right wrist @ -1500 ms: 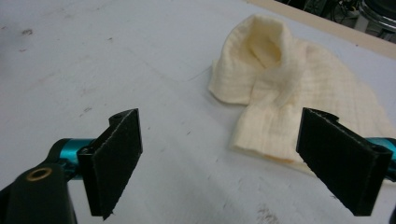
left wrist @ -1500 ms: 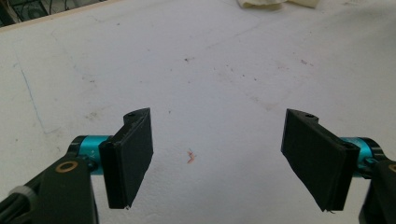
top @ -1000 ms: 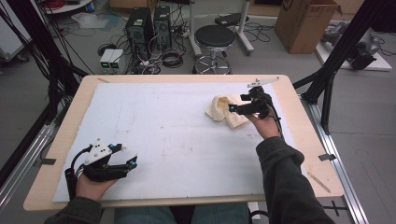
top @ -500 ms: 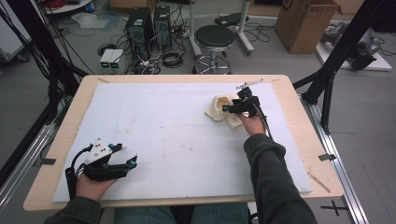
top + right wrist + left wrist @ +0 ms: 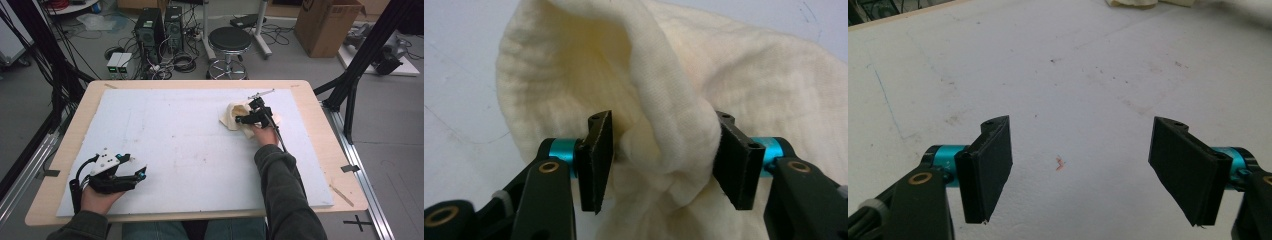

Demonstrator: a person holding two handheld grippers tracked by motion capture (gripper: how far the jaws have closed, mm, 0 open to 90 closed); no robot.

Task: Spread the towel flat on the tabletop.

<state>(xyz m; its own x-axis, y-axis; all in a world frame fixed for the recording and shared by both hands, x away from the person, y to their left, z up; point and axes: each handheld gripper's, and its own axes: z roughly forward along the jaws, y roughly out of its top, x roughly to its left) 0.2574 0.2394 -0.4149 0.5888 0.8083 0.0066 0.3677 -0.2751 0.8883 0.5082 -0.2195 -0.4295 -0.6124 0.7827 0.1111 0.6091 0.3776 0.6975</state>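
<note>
A wooden table (image 5: 320, 105) carries a large white foam board (image 5: 175, 150) that covers nearly all of its top. A person sits at the near edge with a two-jaw gripper in each hand.

The cream cloth (image 5: 234, 116) lies crumpled on the board at the far right, directly under and around the tip of the right gripper (image 5: 246, 120). In the right gripper view, a thick rounded fold of the cloth (image 5: 674, 150) bulges up between the two black jaws. These jaws have just been closing, with the fold between them. The jaw on the right of that view touches the fabric; the one on the left sits at its edge, and whether it presses yet cannot be told for sure.

The left gripper (image 5: 131, 176) rests on the board at the near left, well apart from the cloth. In the left gripper view its jaws stand wide apart, with nothing between them but bare board (image 5: 1063, 100) and a tiny reddish fleck (image 5: 1060, 163) straight ahead.

What could go wrong, as a judgement: the gathered fold is soft and bulky, so the jaws may pinch only its outer layer. On lifting, that layer could slide out and the cloth fall back in a heap. A bite on several layers at once would raise it bunched, not spread. Pressing too low could scrape the jaw tips into the soft foam.
</note>
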